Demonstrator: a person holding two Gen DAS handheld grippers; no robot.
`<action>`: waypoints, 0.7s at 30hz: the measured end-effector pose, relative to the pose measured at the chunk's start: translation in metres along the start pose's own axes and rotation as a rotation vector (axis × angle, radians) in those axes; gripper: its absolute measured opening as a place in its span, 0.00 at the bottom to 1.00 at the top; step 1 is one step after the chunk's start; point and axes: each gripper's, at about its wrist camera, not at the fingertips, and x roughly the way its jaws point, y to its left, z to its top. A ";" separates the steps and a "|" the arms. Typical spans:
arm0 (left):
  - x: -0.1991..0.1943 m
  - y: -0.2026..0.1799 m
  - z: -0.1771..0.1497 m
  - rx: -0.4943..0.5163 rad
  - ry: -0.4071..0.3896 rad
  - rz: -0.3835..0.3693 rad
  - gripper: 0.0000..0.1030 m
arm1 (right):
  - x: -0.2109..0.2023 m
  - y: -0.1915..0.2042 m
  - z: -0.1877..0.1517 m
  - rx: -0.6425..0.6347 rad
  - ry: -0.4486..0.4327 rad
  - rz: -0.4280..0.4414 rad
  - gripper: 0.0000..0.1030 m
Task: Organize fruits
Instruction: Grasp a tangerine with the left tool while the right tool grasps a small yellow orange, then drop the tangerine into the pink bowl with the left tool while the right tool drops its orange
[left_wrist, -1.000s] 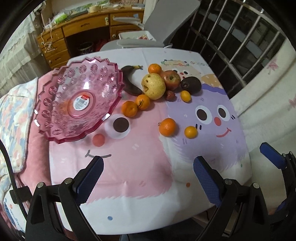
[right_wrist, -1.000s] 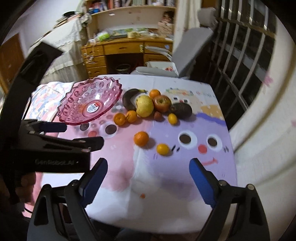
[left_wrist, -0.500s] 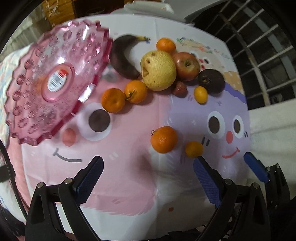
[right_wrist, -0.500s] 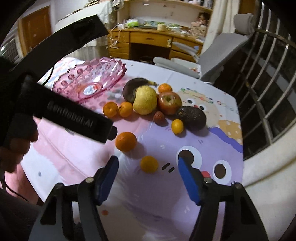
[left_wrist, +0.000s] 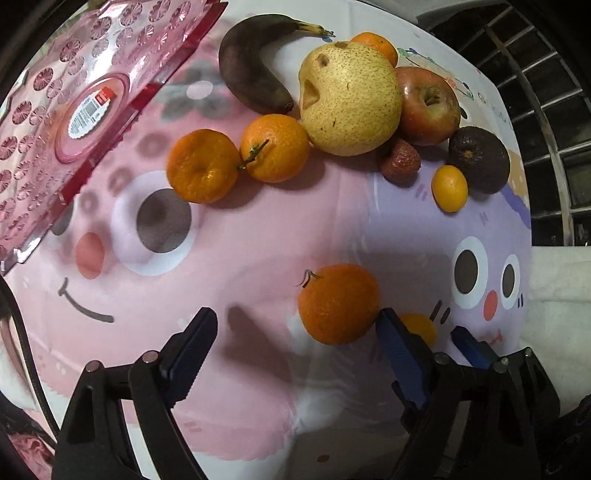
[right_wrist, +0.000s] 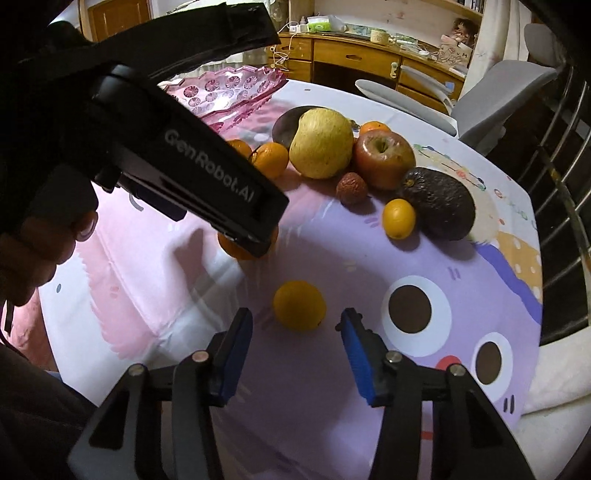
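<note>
Tablecloth: cartoon faces in pink and purple, filling most of both views.
Pink dish: clear, patterned, upper left of the left wrist view, with a label at its centre; holds no fruit.
Left gripper: jaws wide apart at the bottom of its view, a lone mandarin lying between the blue pads toward the right one, not pinched.
Right gripper: jaws apart at lower centre of its view, a small yellow-orange fruit just ahead between the tips, ungripped.
Fruit cluster: upper centre of the left wrist view.
Pear: middle of the cluster, touching the apple on its right.
Banana: dark, left of the pear.
Avocado: right end of the cluster.
Two mandarins: side by side, lower left of the pear.
Kumquat: just beside the avocado.
Lychee: below the apple.
</note>
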 end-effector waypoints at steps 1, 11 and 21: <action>0.002 0.000 0.000 -0.004 -0.002 -0.002 0.83 | 0.002 -0.001 -0.001 0.003 -0.002 0.002 0.49; 0.013 -0.019 0.008 0.026 -0.028 0.009 0.59 | 0.012 -0.004 -0.003 0.036 0.001 0.030 0.44; 0.007 -0.029 0.015 0.084 -0.052 -0.036 0.40 | 0.018 0.001 -0.003 0.049 0.010 -0.009 0.34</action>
